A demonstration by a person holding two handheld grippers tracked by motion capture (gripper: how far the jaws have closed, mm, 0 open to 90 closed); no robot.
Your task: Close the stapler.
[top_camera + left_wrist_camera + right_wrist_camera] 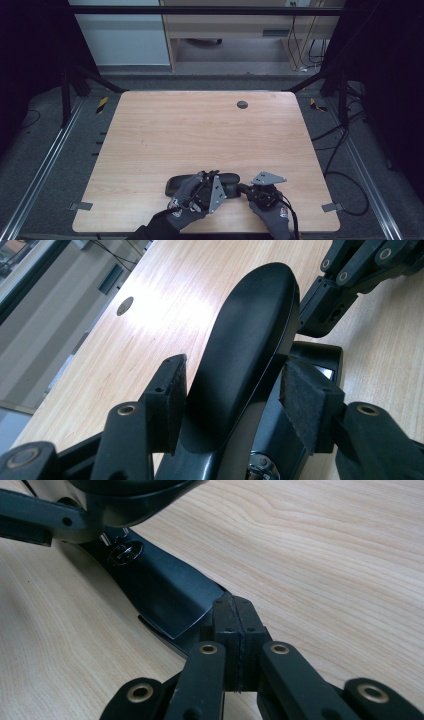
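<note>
Lying near the front edge of the surface (150, 130), the black hinged case (181, 183) has its lid raised. Left hand-held gripper (232, 400) straddles the lid with jaws apart, pads just beside it. Right hand-held gripper (235, 617) is clamped tight on the base's end. A grommet (242, 104) sits well apart.

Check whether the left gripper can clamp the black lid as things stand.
Probably yes: the left gripper already straddles the raised black lid, one pad on each side with small gaps, nothing between. The right gripper pinches the base's edge, off to the side.
</note>
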